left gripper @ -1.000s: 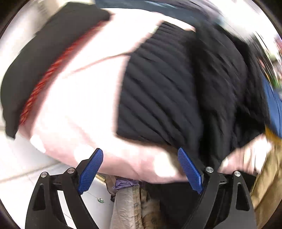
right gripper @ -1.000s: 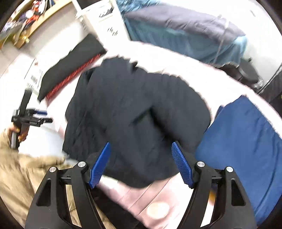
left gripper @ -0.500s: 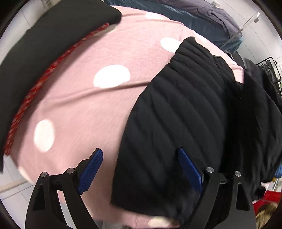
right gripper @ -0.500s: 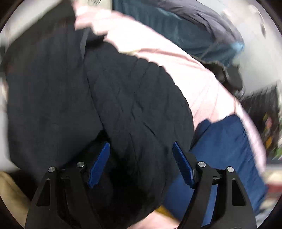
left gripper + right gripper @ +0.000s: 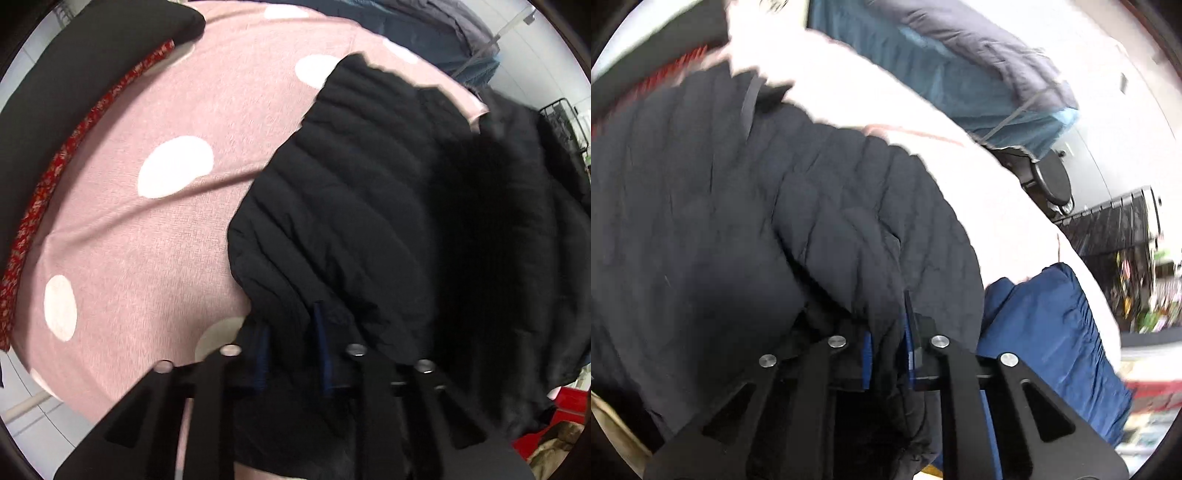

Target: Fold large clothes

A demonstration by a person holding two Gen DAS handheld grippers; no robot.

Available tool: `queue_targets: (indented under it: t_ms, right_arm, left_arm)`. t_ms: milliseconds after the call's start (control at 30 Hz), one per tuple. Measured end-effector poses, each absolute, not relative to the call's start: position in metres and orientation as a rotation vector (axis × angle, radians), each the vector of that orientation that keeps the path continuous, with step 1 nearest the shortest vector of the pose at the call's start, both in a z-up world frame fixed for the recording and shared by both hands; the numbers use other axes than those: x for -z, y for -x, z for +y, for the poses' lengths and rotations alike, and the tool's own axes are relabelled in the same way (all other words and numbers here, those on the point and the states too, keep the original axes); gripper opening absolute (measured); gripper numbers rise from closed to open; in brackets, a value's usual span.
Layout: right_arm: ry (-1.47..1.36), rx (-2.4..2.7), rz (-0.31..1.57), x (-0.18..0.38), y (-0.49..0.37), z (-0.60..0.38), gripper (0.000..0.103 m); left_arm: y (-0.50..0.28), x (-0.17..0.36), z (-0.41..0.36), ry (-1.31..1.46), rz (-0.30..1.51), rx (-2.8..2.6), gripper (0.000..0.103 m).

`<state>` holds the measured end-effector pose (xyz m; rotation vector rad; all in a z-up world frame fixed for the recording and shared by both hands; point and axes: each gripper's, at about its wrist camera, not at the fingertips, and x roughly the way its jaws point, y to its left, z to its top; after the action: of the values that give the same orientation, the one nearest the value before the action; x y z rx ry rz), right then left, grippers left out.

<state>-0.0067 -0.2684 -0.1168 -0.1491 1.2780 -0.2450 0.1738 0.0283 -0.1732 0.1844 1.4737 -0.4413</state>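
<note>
A: Where is the jacket (image 5: 369, 206) lying?

B: On the pink spotted sheet (image 5: 155, 229). In the left wrist view it fills the frame from about 1 o'clock round to 6 o'clock, with the sheet bare from 7 to 11 o'clock.

A: And the left gripper (image 5: 291, 343)?

B: At 6 o'clock. Its jaws are closing, nearly together, with a fold of the jacket's near edge bunched between the blue pads.

A: What about the right gripper (image 5: 888, 347)?

B: Much the same. In the right wrist view it sits at 6 o'clock, jaws closing on a pinch of quilted fabric at the jacket's hem, the pads pressing it from both sides.

A: Anything beside the jacket?

B: A blue garment (image 5: 1052, 339) at 4 o'clock in the right view, just beside the jacket's edge. A black cloth with red trim (image 5: 74, 92) lies at 10 o'clock in the left view, well apart from the jacket. Grey and teal bedding (image 5: 960, 62) runs past the sheet at 1 o'clock.

A: Is the jacket flat?

B: No, it is rumpled, with one quilted part lapped over another.
</note>
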Motion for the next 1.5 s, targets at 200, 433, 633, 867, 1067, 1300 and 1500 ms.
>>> queue_targets:
  t_ms: [200,433,633,867,1067,1300,1500]
  right_arm:
    - [-0.130,0.252,1.092,0.047,0.010,-0.291,0.011]
    - [-0.239,0.249,0.792,-0.067,0.031,-0.313,0.008]
    - [-0.384,0.261,0.568,-0.143,0.071,-0.342,0.007]
    - [-0.435,0.390,0.406,-0.152,0.110,-0.396,0.007]
    - [-0.749,0.514,0.569,-0.042,0.102,-0.475,0.015]
    - [-1.183,0.564,1.011,0.140,0.098,-0.481,0.064]
    - [-1.090,0.597,1.029,0.142,0.105,-0.454,0.068]
  left_arm:
    - [-0.175,0.105,0.039,-0.101,1.350,0.422,0.006]
    - [-0.191,-0.010,0.054,-0.052,1.075,0.364,0.005]
    - [-0.213,-0.115,0.096,-0.020,0.833,0.247,0.005]
    - [-0.250,-0.153,0.141,0.004,0.686,0.120,0.005]
    - [-0.295,-0.075,0.146,0.053,0.786,0.051,0.015]
    - [-0.299,0.059,0.102,-0.036,1.098,0.039,0.095]
    - [-0.250,0.090,0.093,-0.062,1.179,0.054,0.095]
